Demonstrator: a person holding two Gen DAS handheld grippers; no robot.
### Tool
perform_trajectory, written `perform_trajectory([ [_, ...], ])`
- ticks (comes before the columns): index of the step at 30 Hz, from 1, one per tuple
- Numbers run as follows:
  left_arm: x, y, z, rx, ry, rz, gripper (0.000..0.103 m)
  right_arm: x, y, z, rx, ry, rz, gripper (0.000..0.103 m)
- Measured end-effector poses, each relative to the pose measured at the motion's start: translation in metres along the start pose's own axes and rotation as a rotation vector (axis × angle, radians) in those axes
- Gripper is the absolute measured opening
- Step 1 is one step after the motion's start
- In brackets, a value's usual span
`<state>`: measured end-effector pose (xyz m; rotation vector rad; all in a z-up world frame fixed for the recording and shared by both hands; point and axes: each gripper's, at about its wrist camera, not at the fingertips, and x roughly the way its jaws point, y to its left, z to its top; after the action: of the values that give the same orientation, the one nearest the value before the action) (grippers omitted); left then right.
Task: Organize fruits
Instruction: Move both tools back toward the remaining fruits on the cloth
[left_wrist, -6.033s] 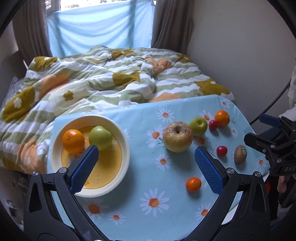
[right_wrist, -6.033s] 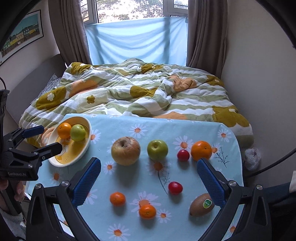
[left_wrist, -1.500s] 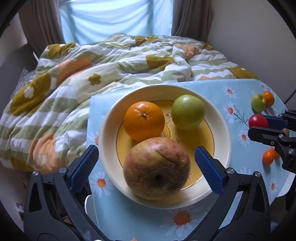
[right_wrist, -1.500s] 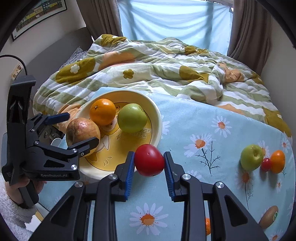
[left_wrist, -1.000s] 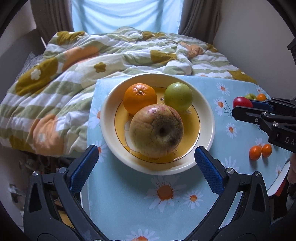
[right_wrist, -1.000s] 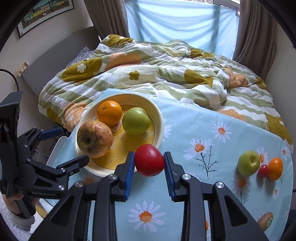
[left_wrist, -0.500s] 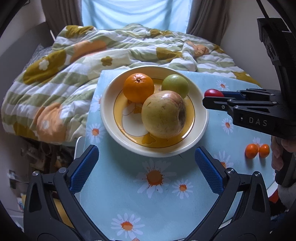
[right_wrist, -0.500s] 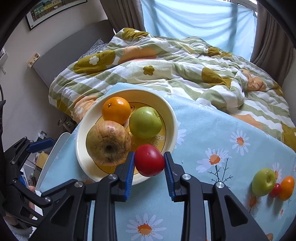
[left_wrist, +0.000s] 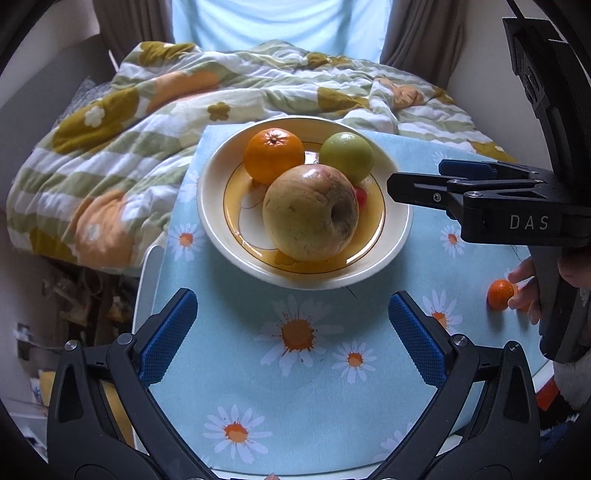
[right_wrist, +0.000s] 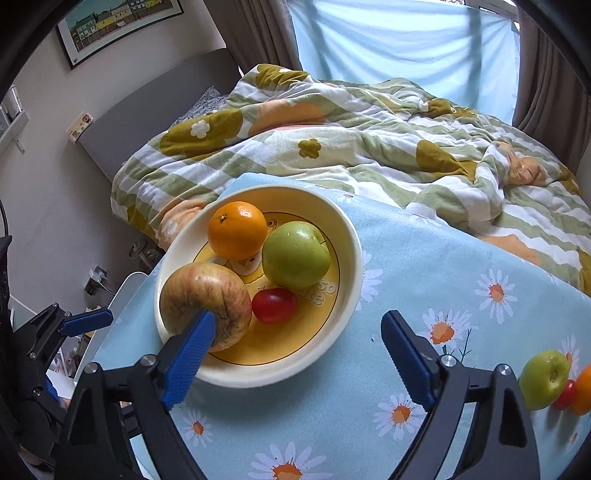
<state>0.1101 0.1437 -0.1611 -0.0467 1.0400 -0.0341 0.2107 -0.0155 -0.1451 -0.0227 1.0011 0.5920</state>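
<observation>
**Red Fruit Loose in the Bowl, Both Sets of Jaws Spread**

Right gripper (right_wrist: 299, 343) parting its jaws above the near rim of the cream-and-yellow bowl (right_wrist: 347, 236), nothing between the blue pads. Just ahead of the gap, slightly toward the left pad: small red fruit (right_wrist: 274, 305), lying free on the bowl floor, touching no pad. Beside it on the left-pad side, partly hidden by that pad: large russet apple (right_wrist: 205, 299). Farther ahead of the jaws: green apple (right_wrist: 295, 254) and orange (right_wrist: 237, 229), side by side at the back of the bowl, the red fruit tucked between the green apple and the russet apple.

Off past the right pad, well apart from the bowl: second green apple (right_wrist: 543, 378) at the edge of the daisy-print tablecloth (right_wrist: 424, 266), with another small red fruit (right_wrist: 565, 395) touching it and something orange cut off by the frame edge.

Left gripper (left_wrist: 291, 332) spread wide and empty over bare cloth, the bowl just ahead of its gap. Past its right pad: small tangerine (left_wrist: 499, 294) beside a person's fingers (left_wrist: 521, 275) wrapped on the other gripper's handle. Beyond the table: rumpled floral quilt (right_wrist: 369, 147).
</observation>
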Motion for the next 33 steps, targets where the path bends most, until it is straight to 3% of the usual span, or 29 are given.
perform_trajectory([
  [4,-0.009,-0.001,0.0,0.008,-0.011,0.006,0.103,-0.01,0.0,-0.001,0.011,-0.024,-0.016,0.09],
  [8,-0.018,0.0,0.001,0.022,-0.023,0.013,0.103,-0.019,0.0,-0.003,0.024,-0.034,-0.033,0.102],
  [22,-0.063,-0.012,0.016,0.094,-0.084,0.004,0.103,-0.088,0.0,-0.015,0.1,-0.082,-0.128,0.102],
  [33,-0.08,-0.054,0.032,0.203,-0.132,-0.121,0.103,-0.159,-0.024,-0.051,0.21,-0.122,-0.289,0.102],
])
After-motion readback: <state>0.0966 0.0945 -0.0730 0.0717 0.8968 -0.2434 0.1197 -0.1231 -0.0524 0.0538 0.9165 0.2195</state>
